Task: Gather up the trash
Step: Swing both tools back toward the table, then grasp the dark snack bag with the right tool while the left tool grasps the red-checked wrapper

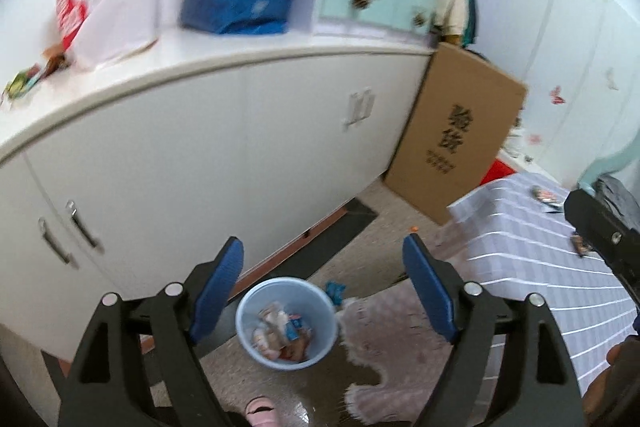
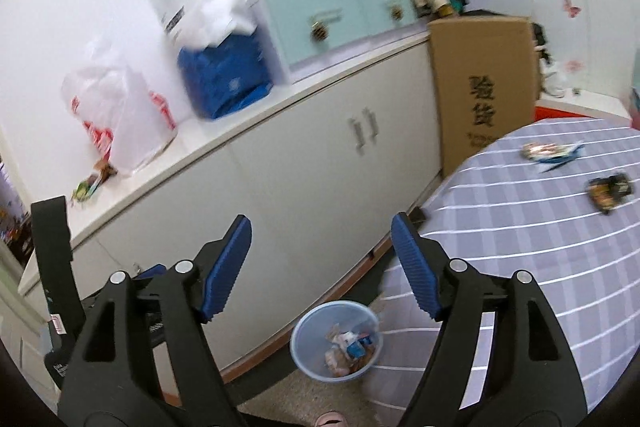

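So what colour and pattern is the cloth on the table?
The tablecloth is pale lavender-grey, checked with thin white stripes; it shows best in the right wrist view.

one bin (image 2: 336,341), two table wrappers (image 2: 540,151)

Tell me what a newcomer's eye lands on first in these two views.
First, the pale blue bin on the floor by the white cabinet, already holding wrappers. Above it, the left gripper and right gripper both hang open and empty. Next, loose wrappers lying on the striped tablecloth, and a tall cardboard box leaning at the cabinet's end.
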Demonstrator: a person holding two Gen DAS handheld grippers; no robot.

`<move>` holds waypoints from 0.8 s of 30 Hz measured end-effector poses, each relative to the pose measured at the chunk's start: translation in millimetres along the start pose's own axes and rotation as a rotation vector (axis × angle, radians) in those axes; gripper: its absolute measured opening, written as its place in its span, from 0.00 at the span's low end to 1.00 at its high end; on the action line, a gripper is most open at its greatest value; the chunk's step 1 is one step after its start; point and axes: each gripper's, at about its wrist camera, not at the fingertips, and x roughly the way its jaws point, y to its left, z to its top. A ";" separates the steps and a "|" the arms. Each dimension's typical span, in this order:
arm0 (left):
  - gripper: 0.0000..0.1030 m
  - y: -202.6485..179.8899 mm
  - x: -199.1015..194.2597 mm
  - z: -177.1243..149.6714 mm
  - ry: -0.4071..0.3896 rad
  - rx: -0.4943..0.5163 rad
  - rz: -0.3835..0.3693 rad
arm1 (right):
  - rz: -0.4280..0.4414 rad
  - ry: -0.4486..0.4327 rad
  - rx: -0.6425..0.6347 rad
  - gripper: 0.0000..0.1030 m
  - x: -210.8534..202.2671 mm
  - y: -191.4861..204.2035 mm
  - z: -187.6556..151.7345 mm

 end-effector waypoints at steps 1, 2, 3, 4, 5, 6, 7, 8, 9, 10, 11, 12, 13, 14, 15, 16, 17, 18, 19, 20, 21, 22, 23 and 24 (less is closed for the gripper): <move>0.79 -16.4 -3.1 2.3 -0.006 0.027 -0.017 | -0.016 -0.012 0.004 0.71 -7.0 -9.4 2.7; 0.79 -30.6 -5.2 3.3 -0.005 0.050 -0.035 | -0.035 -0.026 0.011 0.71 -16.8 -23.2 6.4; 0.79 -43.0 -5.7 3.9 -0.001 0.070 -0.056 | -0.051 -0.034 0.017 0.71 -23.9 -33.9 7.2; 0.79 -54.4 -5.9 4.2 0.003 0.088 -0.079 | -0.076 -0.041 0.022 0.71 -31.2 -46.9 9.2; 0.79 -75.0 -5.1 6.3 0.013 0.120 -0.121 | -0.104 -0.046 0.027 0.71 -37.1 -59.2 11.0; 0.79 -86.0 -5.1 6.9 0.014 0.137 -0.135 | -0.131 -0.050 0.034 0.71 -42.0 -71.2 13.0; 0.79 -99.6 -3.0 6.7 0.015 0.159 -0.152 | -0.178 -0.056 0.049 0.71 -48.8 -90.4 14.6; 0.79 -117.9 0.9 7.3 0.017 0.191 -0.167 | -0.213 -0.054 0.066 0.71 -53.3 -105.7 15.2; 0.79 -131.2 4.2 7.7 0.022 0.213 -0.167 | -0.241 -0.050 0.087 0.71 -56.3 -121.1 15.9; 0.79 -144.0 8.2 7.9 0.028 0.233 -0.174 | -0.266 -0.044 0.113 0.71 -57.9 -137.7 16.2; 0.79 -160.2 14.6 7.7 0.042 0.259 -0.188 | -0.295 -0.039 0.146 0.71 -60.4 -157.5 16.3; 0.79 -171.3 20.1 8.1 0.051 0.277 -0.192 | -0.324 -0.028 0.170 0.71 -61.9 -174.0 16.5; 0.79 -182.2 25.9 7.7 0.059 0.295 -0.198 | -0.341 -0.012 0.193 0.71 -61.1 -188.6 16.5; 0.79 -195.9 32.9 7.3 0.069 0.321 -0.208 | -0.351 0.004 0.232 0.71 -59.7 -209.6 16.1; 0.79 -205.5 38.7 6.7 0.078 0.342 -0.216 | -0.362 0.018 0.251 0.71 -57.4 -221.7 16.0; 0.79 -213.6 45.7 7.5 0.086 0.361 -0.216 | -0.372 0.036 0.264 0.71 -54.9 -230.9 15.9; 0.79 -224.8 52.7 6.9 0.092 0.392 -0.201 | -0.380 0.056 0.284 0.71 -50.6 -244.2 16.2; 0.79 -231.8 56.7 6.3 0.089 0.414 -0.195 | -0.382 0.068 0.299 0.71 -47.1 -254.2 18.0; 0.79 -243.9 62.7 5.8 0.082 0.449 -0.193 | -0.389 0.094 0.317 0.71 -40.5 -266.7 19.4; 0.79 -248.7 66.7 5.9 0.084 0.470 -0.196 | -0.388 0.108 0.326 0.71 -36.0 -272.4 20.1; 0.79 -252.9 71.5 6.6 0.089 0.488 -0.201 | -0.379 0.119 0.339 0.71 -32.5 -280.7 19.2; 0.79 -259.8 76.6 7.1 0.096 0.503 -0.206 | -0.374 0.132 0.351 0.71 -27.6 -286.5 19.3; 0.79 -266.4 81.0 7.8 0.098 0.516 -0.214 | -0.372 0.146 0.360 0.71 -21.9 -291.5 19.2; 0.79 -272.1 85.7 8.9 0.101 0.525 -0.221 | -0.366 0.162 0.361 0.70 -16.6 -294.0 18.9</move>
